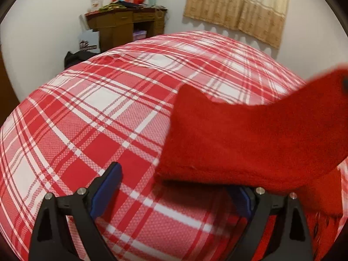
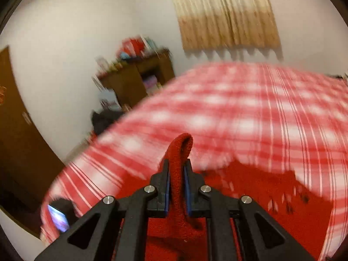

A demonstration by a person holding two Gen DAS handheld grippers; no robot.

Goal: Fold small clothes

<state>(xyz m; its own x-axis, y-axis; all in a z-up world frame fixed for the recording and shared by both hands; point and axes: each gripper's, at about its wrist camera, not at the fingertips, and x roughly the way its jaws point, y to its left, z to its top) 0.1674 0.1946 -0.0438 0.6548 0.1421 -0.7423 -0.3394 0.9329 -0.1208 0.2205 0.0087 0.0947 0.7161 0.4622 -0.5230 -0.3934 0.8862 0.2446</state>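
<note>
A red fleece garment [image 1: 239,134] hangs in the air across the right of the left wrist view, above the red and white plaid bed [image 1: 97,113]. My left gripper [image 1: 174,182] is open low over the bed, its right finger partly hidden under the garment; it holds nothing. In the right wrist view my right gripper [image 2: 177,171] is shut on a fold of the same red garment [image 2: 179,158], which sticks up between the pads. More of the garment [image 2: 250,195] lies on the bed [image 2: 239,108] below. This view is motion-blurred.
A brown wooden desk [image 1: 126,26] piled with clutter stands against the far wall beyond the bed. A beige curtain [image 1: 237,6] hangs on the wall. A dark bag [image 1: 76,58] lies by the bed's far edge. A brown door [image 2: 19,141] is at the left, and a lit phone screen [image 2: 57,218] at the near left.
</note>
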